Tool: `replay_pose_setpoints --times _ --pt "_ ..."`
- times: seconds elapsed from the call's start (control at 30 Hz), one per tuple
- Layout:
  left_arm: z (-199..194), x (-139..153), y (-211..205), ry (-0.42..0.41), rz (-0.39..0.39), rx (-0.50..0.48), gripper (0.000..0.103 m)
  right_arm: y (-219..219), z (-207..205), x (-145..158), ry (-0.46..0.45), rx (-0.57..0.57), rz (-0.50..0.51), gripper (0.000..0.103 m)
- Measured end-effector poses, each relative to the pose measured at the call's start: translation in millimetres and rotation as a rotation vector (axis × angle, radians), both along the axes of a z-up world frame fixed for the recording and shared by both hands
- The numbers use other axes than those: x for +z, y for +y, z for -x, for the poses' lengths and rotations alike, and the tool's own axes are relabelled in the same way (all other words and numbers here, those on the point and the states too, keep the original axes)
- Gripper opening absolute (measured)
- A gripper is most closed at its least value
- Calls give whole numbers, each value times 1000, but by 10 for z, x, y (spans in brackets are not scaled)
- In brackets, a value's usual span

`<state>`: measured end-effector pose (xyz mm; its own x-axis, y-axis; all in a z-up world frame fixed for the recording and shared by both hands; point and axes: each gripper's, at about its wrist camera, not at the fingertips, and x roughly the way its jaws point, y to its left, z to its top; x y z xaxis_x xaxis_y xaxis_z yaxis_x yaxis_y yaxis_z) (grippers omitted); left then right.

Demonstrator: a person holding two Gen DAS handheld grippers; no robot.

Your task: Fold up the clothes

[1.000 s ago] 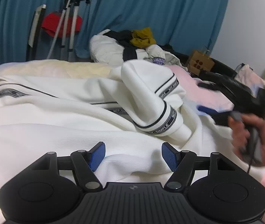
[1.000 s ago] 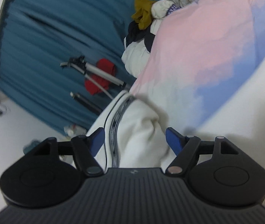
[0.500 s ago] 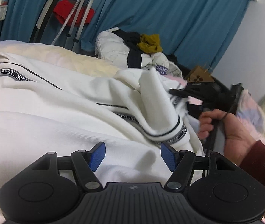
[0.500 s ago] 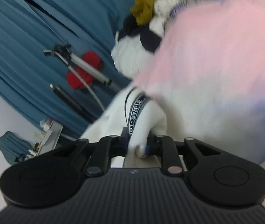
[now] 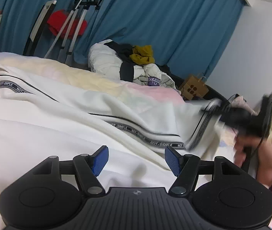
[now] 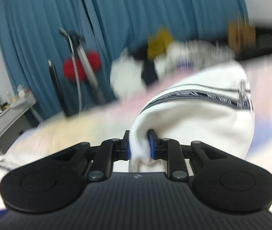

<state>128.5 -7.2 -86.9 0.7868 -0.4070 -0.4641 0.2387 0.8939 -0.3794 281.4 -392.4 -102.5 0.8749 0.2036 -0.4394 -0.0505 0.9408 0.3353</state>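
Note:
A white garment [image 5: 63, 118] with black lettered stripes lies spread across the bed. My left gripper [image 5: 137, 160] is open and empty, its blue pads just above the white cloth. My right gripper [image 6: 139, 146] is shut on the ribbed cuff of the garment's sleeve [image 6: 193, 118], which bunches up in front of it. In the left wrist view the right gripper [image 5: 251, 115] is blurred at the right, holding the sleeve end [image 5: 199, 130] stretched out over the bed.
A pile of clothes [image 5: 128, 65] lies at the far end of the bed by the blue curtain [image 5: 174, 23]. A rack with a red item [image 5: 65, 25] stands behind. A brown paper bag [image 5: 193, 90] sits near the white wall. A shelf [image 6: 5, 111] is at left.
My right gripper closed on the sleeve cuff and pulled it out to the right, unrolling the bunched sleeve. My left gripper stayed open over the cloth.

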Motion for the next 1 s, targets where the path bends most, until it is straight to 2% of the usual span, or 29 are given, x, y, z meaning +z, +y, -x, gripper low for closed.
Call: replay_pose_setpoints --times 0.03,0.07,0.1,0.13,0.17,0.23,0.3,0.37,0.43,0.53,0.57,0.6,0.67,0.8,0.9,0.93,0.97,1.0 --pt "3 -23 -15 2 -8 0 67 -43 19 -158 48 2 -26 26" --pt "4 -50 -27 8 -12 3 67 -39 80 -236 53 -8 -10 32" --pt "3 -71 -31 15 -10 6 67 -29 164 -280 59 -19 24 48" --pt "1 -90 -33 21 -4 8 67 -22 246 -291 72 -28 49 58" --pt "-1 -106 -36 24 3 10 67 -36 304 -265 86 -39 53 72" --pt "-8 -124 -51 23 4 11 67 -111 395 -142 77 -47 0 74" --pt "6 -152 -74 11 -13 10 67 -311 495 -15 66 -63 -99 77" --pt "14 -193 -96 15 -25 9 67 -548 541 27 44 -135 -253 78" --pt "3 -232 -109 29 -30 10 67 -864 622 -75 41 -242 -450 78" --pt "-3 -269 -131 29 -35 13 67 -1283 698 -581 104 -398 -842 79" --pt "-14 -276 -129 28 -36 14 67 -1364 699 -796 111 -405 -987 79" --pt "-25 -284 -128 29 -35 15 67 -1395 676 -949 110 -402 -1087 79" --pt "-37 -300 -123 33 -27 20 67 -1347 601 -1077 127 -389 -1146 79" --pt "-49 -316 -112 26 -19 20 67 -1066 400 -1021 136 -278 -1165 79" --pt "-63 -353 -105 24 -16 20 67 -1045 275 -1030 131 -339 -1109 79" --pt "-72 -364 -108 23 -17 20 67 -1064 244 -1079 124 -375 -1111 76" --pt "-79 -375 -111 22 -18 20 67 -1113 229 -1128 119 -398 -1129 64" --pt "-81 -383 -113 20 -19 20 67 -1160 204 -1159 109 -416 -1137 47"
